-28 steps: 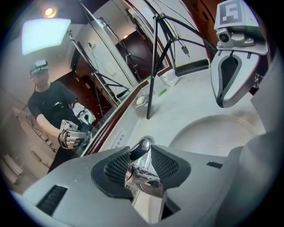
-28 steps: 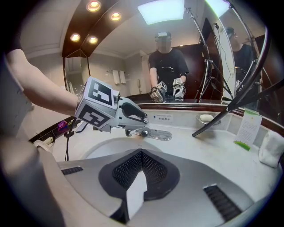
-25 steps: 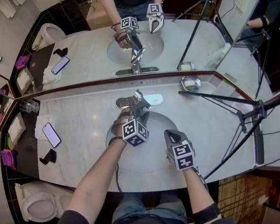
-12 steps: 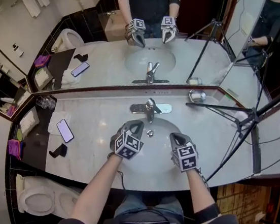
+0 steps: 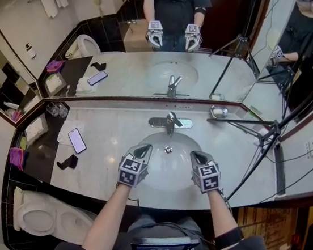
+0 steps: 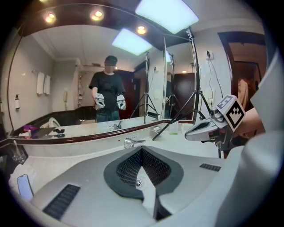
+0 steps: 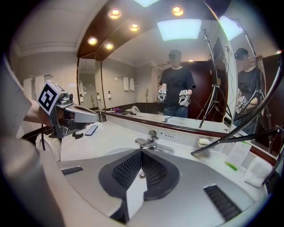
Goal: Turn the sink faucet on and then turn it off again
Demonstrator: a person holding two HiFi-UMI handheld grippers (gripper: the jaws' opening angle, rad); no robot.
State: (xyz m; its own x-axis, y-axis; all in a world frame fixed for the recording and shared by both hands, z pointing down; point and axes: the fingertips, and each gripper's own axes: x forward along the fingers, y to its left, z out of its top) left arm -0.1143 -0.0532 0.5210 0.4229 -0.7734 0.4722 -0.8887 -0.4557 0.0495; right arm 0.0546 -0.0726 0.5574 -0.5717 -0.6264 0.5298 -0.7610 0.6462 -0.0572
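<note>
**Marble vanity: faucet untouched, both grippers closed and held clear**

Centred at the back of the oval basin [image 5: 153,140], the chrome single-lever faucet [image 5: 170,121] stands with its spout reaching forward toward the drain [image 5: 168,149]. Nothing touches it. No stream shows under the spout in any view, so the water is probably off, though a thin flow would be hard to spot.

Over the basin's front left hovers the left gripper [image 5: 144,148]. Its jaws are pressed together with nothing between them, and its own view shows the pads meeting with the faucet well beyond. The right gripper [image 5: 196,155] hovers over the front right, likewise pressed together and empty. Both point toward the faucet, well apart from it and from each other.

From this pose alone I cannot tell whether the on-off cycle is finished or yet to start. If the lever needs another touch, one gripper is enough. The left one should come in straight along the spout line and nudge the lever with closed tips rather than pinch it. It should stop as soon as the flow changes, since a chrome lever is slick and tips can slide off sideways. The idle gripper is best kept over the basin rim, out of the way.

Farther out on the countertop [image 5: 109,138], a smartphone [image 5: 77,140] lies to the left. A soap dish [image 5: 219,111] sits right of the faucet, just beside a tripod [image 5: 258,132] whose leg crosses the counter. A mirror [image 5: 127,43] backs it all.
</note>
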